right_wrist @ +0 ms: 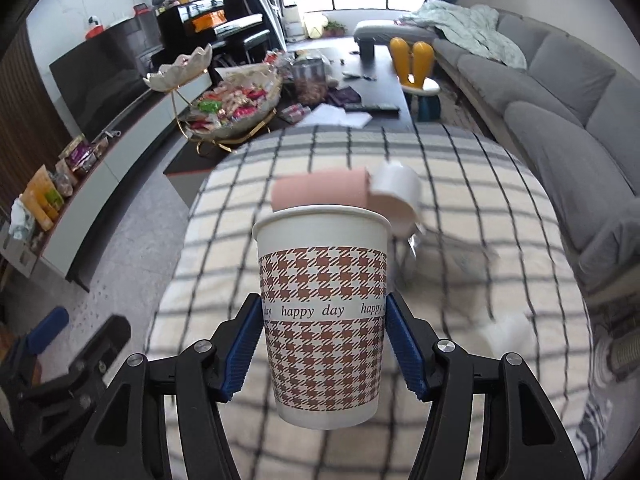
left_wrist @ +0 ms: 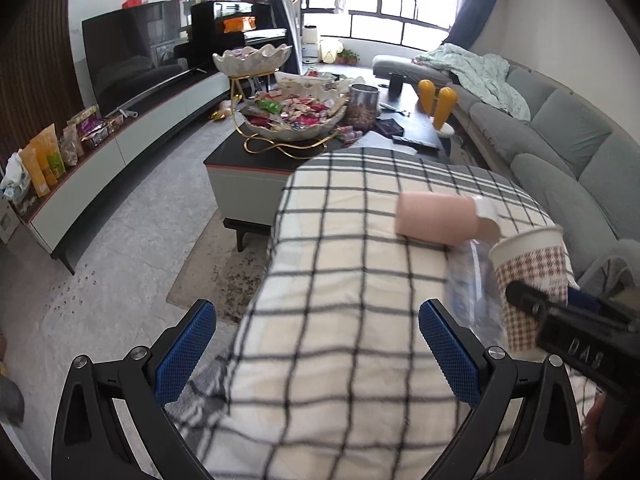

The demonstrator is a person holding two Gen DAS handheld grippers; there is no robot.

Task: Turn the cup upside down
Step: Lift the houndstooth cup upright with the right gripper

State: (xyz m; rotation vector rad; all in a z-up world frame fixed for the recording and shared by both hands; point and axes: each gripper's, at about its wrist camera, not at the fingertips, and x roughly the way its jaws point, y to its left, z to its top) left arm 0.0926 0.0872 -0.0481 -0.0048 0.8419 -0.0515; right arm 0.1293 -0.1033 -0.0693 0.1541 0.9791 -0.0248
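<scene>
Right gripper (right_wrist: 324,344) clamps the white paper cup with brown houndstooth print (right_wrist: 323,312) at mid-wall, upright, rim up, lifted above the cream-and-grey checked cloth surface (right_wrist: 460,184). Left gripper (left_wrist: 318,348) spread wide, holding nothing. Pink cylinder (right_wrist: 320,192) lies behind the cup. Beyond: dark coffee table (left_wrist: 240,156), grey sofa (left_wrist: 560,128), television (left_wrist: 132,60).

Pink roll (left_wrist: 434,216) on checked cloth (left_wrist: 340,280) (snack bowl (left_wrist: 294,114) beyond)

"happy day" repeated on white band round paper cup (right_wrist: 323,312); "DAS" embossed on right tongs (left_wrist: 536,308) body.
</scene>
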